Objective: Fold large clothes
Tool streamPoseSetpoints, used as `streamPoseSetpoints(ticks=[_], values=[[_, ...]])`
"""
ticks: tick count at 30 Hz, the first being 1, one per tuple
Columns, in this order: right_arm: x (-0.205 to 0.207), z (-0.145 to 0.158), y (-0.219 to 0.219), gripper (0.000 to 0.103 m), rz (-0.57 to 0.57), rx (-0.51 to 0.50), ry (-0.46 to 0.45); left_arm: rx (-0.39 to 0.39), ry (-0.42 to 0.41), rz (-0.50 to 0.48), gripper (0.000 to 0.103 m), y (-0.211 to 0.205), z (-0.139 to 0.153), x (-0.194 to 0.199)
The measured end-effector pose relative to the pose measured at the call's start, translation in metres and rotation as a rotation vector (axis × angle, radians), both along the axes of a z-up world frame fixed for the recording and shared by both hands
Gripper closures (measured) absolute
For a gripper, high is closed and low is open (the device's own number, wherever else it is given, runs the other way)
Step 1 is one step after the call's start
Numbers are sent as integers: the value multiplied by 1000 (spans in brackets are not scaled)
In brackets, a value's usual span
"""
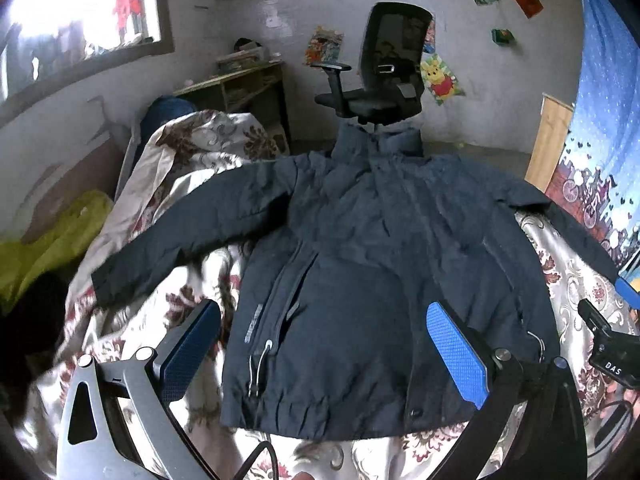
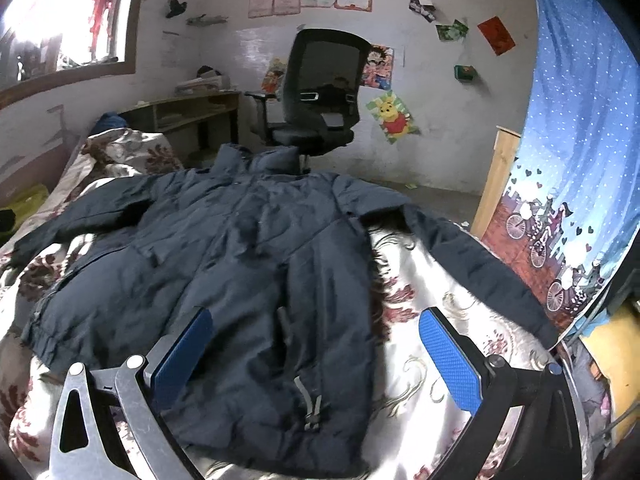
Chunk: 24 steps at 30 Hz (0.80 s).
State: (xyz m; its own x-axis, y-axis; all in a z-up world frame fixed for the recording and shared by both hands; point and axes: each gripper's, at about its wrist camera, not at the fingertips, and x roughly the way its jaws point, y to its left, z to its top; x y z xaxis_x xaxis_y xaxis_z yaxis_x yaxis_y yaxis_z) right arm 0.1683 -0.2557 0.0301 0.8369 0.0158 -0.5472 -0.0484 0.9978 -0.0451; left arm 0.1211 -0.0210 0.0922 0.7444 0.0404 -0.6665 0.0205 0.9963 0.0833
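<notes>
Covering floral bedspread: spread navy jacket, office chair beyond.

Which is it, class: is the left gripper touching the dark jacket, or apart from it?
Cannot tell. In the left wrist view the left gripper is open over the dark jacket, but no gap or contact shows plainly.

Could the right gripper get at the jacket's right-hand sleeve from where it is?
Probably yes. The right gripper is open above the jacket hem, and the sleeve lies flat on the bedspread with nothing over it.
</notes>
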Motion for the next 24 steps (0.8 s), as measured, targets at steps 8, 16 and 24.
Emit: streamPoseSetpoints(ticks=[8,16,24], values=[[32,0,-38,0,-35,112,3,-22,74,-41,2,-30,6,54],[58,-1,-100,0,-112,315,29,-17,66,-78,2,-71,5,93],[76,-12,-166,0,-232,465,43,-31,97,-118,2,-103,-4,136]])
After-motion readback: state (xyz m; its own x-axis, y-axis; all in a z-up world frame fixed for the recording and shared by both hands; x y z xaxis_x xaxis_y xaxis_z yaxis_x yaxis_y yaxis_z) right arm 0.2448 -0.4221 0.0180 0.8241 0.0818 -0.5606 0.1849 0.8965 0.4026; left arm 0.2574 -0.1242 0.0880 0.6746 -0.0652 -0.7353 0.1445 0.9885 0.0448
